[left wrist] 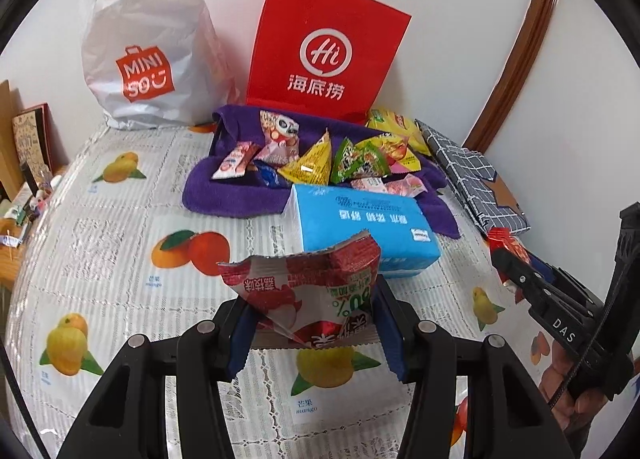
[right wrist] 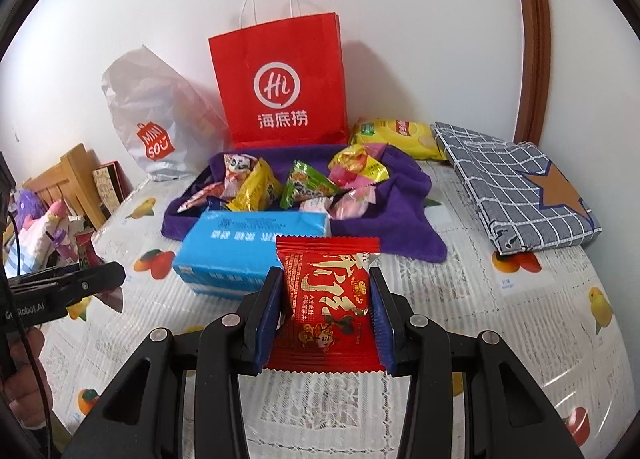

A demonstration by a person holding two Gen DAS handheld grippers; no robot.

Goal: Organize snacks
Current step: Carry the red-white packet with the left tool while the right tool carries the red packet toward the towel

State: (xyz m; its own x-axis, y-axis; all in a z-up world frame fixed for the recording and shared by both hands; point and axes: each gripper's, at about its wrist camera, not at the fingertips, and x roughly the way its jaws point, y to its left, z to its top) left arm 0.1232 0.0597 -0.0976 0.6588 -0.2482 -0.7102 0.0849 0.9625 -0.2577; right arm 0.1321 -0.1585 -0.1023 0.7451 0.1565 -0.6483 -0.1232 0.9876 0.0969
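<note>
My left gripper [left wrist: 314, 323] is shut on a crumpled red-and-white lychee snack packet [left wrist: 308, 291], held above the fruit-print tablecloth [left wrist: 120, 251]. My right gripper [right wrist: 326, 319] is shut on a flat red snack packet with gold characters [right wrist: 328, 303], also lifted off the cloth. Each gripper shows at the edge of the other's view: the right gripper [left wrist: 516, 267] with its red packet, the left gripper [right wrist: 96, 275] with its lychee packet. Behind a blue tissue pack [left wrist: 360, 227] [right wrist: 248, 243] lies a purple towel [left wrist: 224, 199] [right wrist: 404, 227] piled with several small snack packets [left wrist: 312, 163] [right wrist: 304, 183].
A red paper bag [left wrist: 324, 51] [right wrist: 280, 83] and a white plastic bag [left wrist: 148, 59] [right wrist: 156, 131] stand against the wall. A yellow chip bag [right wrist: 396, 135] and a folded grey checked cloth [right wrist: 516, 187] lie at the right. Clutter and a wooden chair [right wrist: 76, 179] sit past the left table edge.
</note>
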